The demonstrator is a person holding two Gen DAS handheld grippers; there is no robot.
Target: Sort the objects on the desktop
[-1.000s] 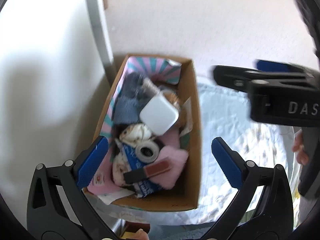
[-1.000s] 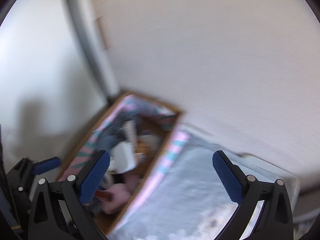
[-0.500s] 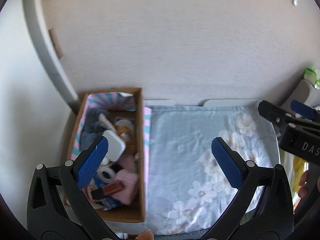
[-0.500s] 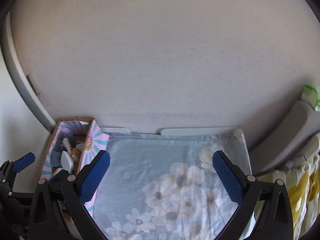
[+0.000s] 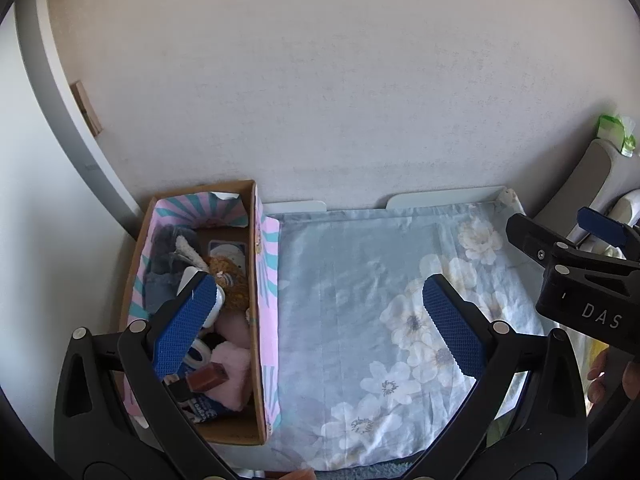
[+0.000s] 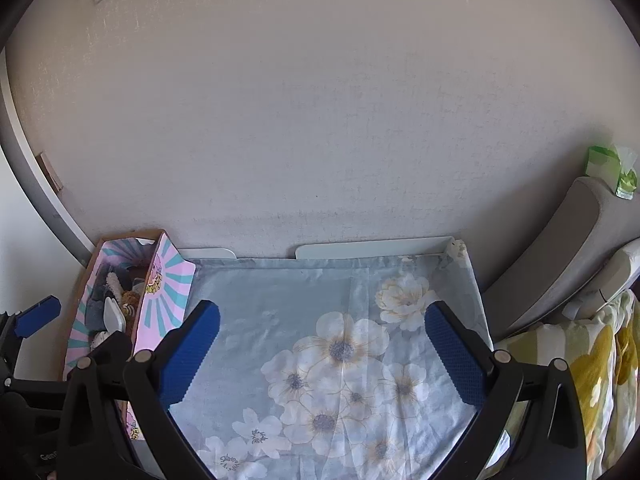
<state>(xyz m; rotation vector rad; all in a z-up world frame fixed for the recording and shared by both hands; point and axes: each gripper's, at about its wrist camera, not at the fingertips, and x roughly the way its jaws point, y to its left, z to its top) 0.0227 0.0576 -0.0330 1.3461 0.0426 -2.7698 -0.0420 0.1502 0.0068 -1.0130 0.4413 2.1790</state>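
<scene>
A cardboard box (image 5: pixel 258 320) with pink and teal striped flaps stands at the left end of a small table. It holds several objects: a white case (image 5: pixel 188 280), a brown plush (image 5: pixel 230 276), pink fluff (image 5: pixel 234 364), a tape roll (image 5: pixel 198 354) and a brown block (image 5: pixel 206 378). The box also shows in the right wrist view (image 6: pixel 160 296). My left gripper (image 5: pixel 318 326) is open and empty, above the box's right wall. My right gripper (image 6: pixel 322 354) is open and empty over the floral cloth (image 6: pixel 340 344); it also shows in the left wrist view (image 5: pixel 576 256).
A pale blue floral cloth (image 5: pixel 380 300) covers the table, which sits against a beige wall. A grey cushion (image 6: pixel 560 260) with a green tissue pack (image 6: pixel 610 170) leans at the right. A yellow patterned blanket (image 6: pixel 600 360) lies at the right.
Both grippers have pulled back and swung right, from close over the box to a wider view of the whole table. Both stay open and empty.
</scene>
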